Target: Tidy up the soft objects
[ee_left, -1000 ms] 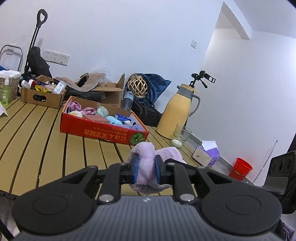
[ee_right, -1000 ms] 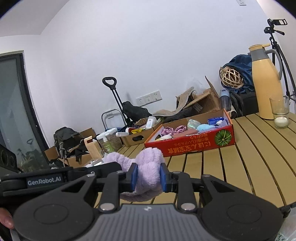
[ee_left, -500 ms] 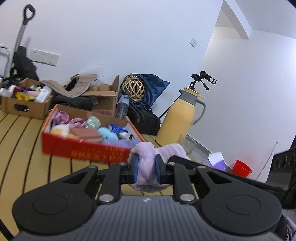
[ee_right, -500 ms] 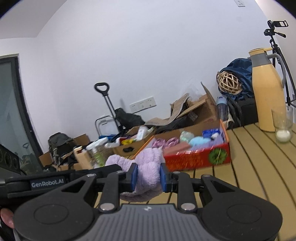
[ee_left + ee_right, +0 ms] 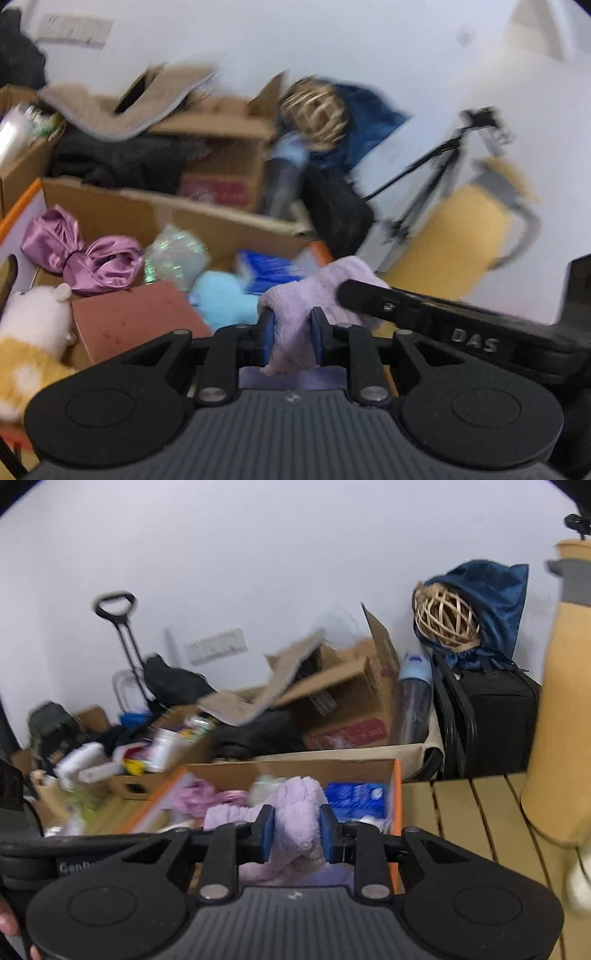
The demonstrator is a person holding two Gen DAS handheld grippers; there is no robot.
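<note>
A fluffy lilac cloth hangs stretched between both grippers. My left gripper has its blue pads on one end and its jaws are opening slightly, the cloth still pinched between them. My right gripper is shut on the other end of the cloth. Both hover over the red-and-orange cardboard box, whose orange rim shows in the right wrist view. Inside lie a pink satin bow, a light blue plush, a white and yellow plush, a brownish block and a blue pack.
A yellow thermos jug stands on the slatted wooden table right of the box. Behind the box are open cardboard boxes, a black bag, a wicker ball and a tripod. A hand cart handle rises at back left.
Both grippers have carried the lilac cloth quickly forward across the table, from in front of the red box to above its open top. The views are motion-blurred.
</note>
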